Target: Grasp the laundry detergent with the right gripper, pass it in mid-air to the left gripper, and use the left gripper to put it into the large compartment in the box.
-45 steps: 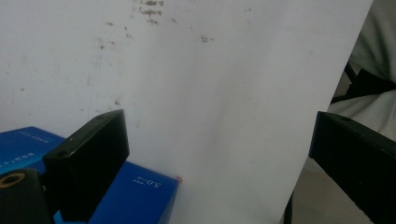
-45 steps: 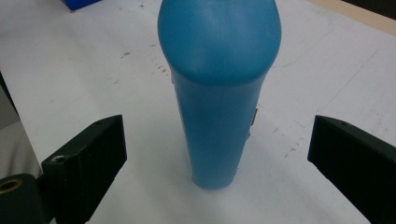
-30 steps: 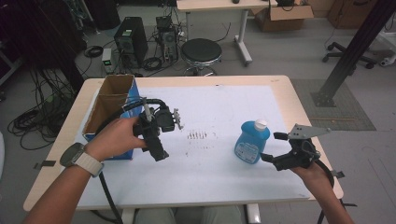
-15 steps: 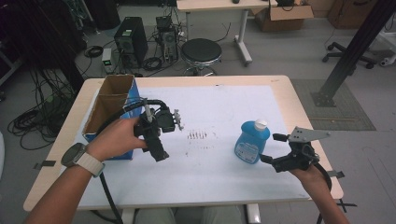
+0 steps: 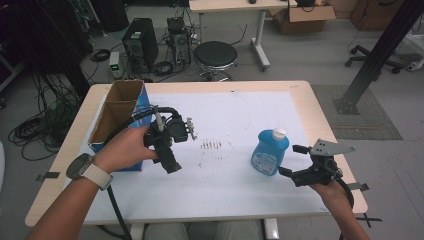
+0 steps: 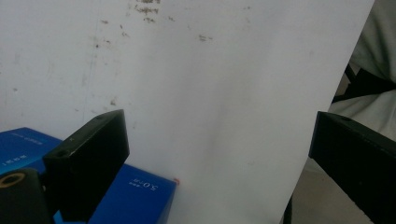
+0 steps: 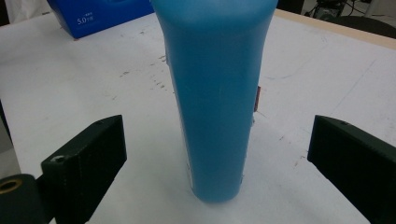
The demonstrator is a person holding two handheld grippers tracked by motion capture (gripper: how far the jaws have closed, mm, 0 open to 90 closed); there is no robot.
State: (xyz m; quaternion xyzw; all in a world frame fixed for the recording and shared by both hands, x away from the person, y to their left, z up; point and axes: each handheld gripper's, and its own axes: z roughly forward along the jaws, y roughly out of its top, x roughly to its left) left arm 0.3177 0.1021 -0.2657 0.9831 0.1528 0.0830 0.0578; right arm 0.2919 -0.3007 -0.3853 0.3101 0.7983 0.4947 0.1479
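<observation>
My right claw (image 5: 290, 160) is spread wide and lined up on the blue bottle (image 5: 269, 152), which stands upright on the white sheet of the table (image 5: 240, 195), toward its right side, white cap on top. In the right gripper view the bottle (image 7: 215, 93) sits square between my two black jaws, neither one touching it, with bare sheet on both sides of its base. So I judge I am at the approach step of a grasp: aimed, but not yet closed on anything. My left claw (image 5: 170, 150) hangs over the left part of the table, just beside the open blue cardboard box (image 5: 120, 120); in the left gripper view its jaws stand apart with nothing between them, a corner of the box (image 6: 135, 191) below. The next move, as I see it, calls for easing the right claw forward until the bottle's body lies deep between the jaws, then closing evenly on its narrow sides. The bottle is tall and looks smooth, so a crooked push could tip it before I have hold.
</observation>
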